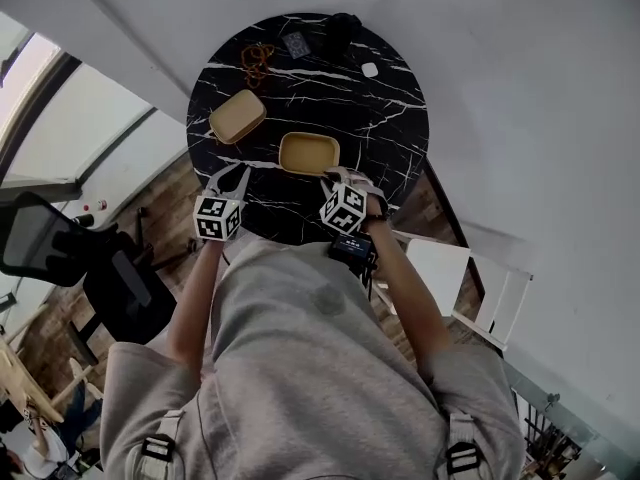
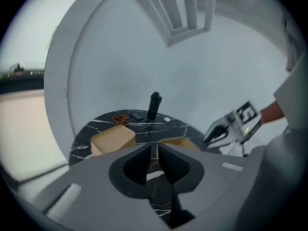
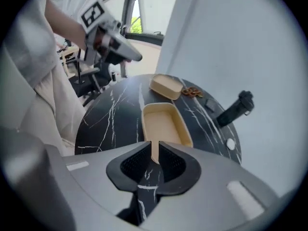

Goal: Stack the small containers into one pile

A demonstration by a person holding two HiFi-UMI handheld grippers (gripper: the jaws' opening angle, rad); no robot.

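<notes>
Two tan containers sit on the round black marble table (image 1: 385,128). One lies bottom-up (image 1: 237,116) at the left; in the left gripper view it is the tan block (image 2: 113,138) ahead and left of the jaws. The other is an open tray (image 1: 309,153) near the table's front edge. My right gripper (image 3: 155,154) has its jaws on either side of the tray's (image 3: 163,121) near rim, which fills the gap between the pads. My left gripper (image 2: 154,152) hovers over the front left of the table with a narrow gap between its jaws and nothing in it.
At the far side of the table lie brown beads (image 1: 258,60), a dark card (image 1: 296,44), a black cylinder-shaped object (image 1: 343,30) and a small white disc (image 1: 370,69). A black office chair (image 1: 110,268) stands left of the table. White walls close in behind and to the right.
</notes>
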